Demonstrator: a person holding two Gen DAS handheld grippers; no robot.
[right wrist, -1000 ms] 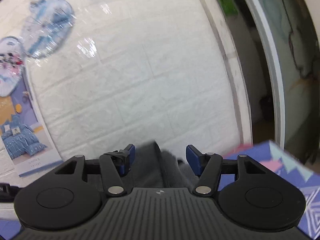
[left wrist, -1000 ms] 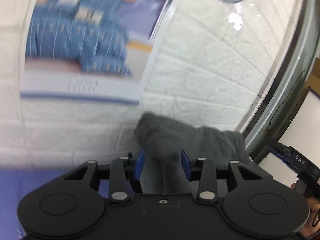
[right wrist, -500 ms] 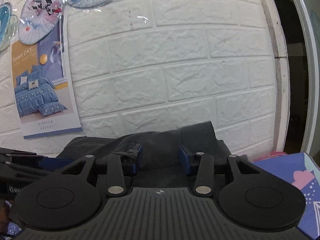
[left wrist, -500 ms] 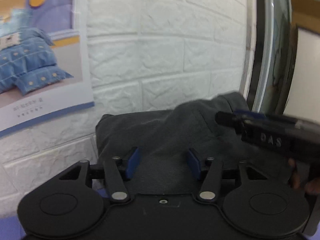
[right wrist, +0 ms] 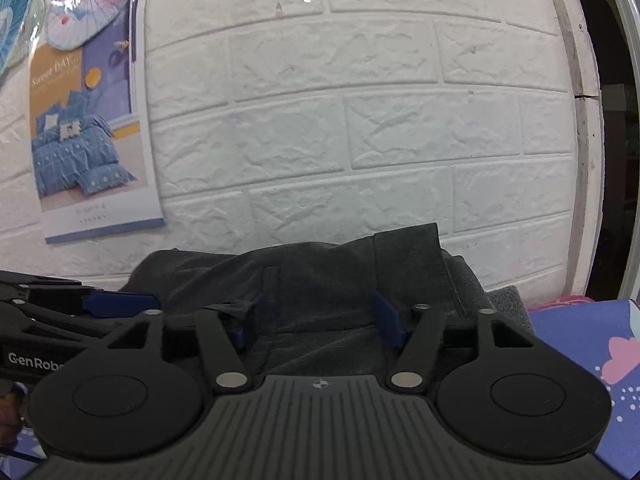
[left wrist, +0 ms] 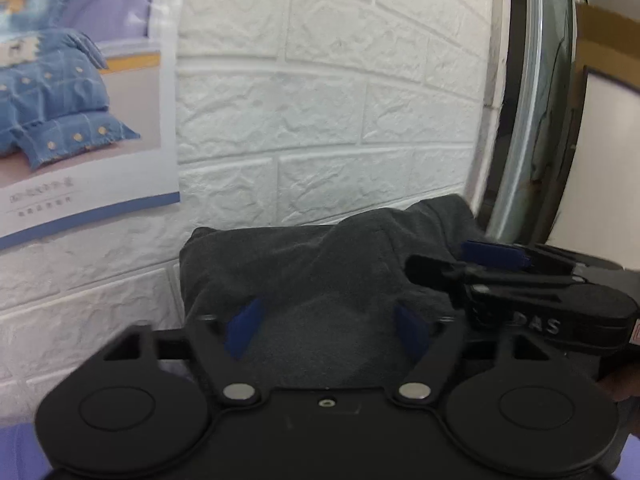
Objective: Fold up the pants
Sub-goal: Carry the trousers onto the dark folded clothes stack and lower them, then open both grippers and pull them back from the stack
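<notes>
1. While both cameras look nearly level at the white brick wall [right wrist: 360, 120], the dark grey pants [left wrist: 320, 276] sit bunched right in front of it, low in each view, with the wall directly behind them.
2. Long axis of the pile runs left to right along the wall. From the right wrist view the pants [right wrist: 320, 280] have a flat folded flap sticking up on the right end and a rounder hump on the left. Can't tell which end is the waist and which is the legs.
3. Left gripper [left wrist: 326, 330] points straight at the pile, held about level. Its blue pads [left wrist: 242, 330] are spread wide, with grey fabric lying between them. It looks like it isn't pinching anything.
4. Right gripper [right wrist: 318, 322] has the same pose, level and aimed at the wall, jaws wide apart with cloth between the pads and no squeeze on it.
5. Both grippers are close side by side. The right gripper [left wrist: 492, 256] pokes in from the right edge of the left view, and the left gripper [right wrist: 116, 306] shows at the left edge of the right view.
6. Bedding poster [right wrist: 88, 140] hangs on the wall to the left, and a purple patterned cloth [right wrist: 580, 344] shows at the lower right.
</notes>
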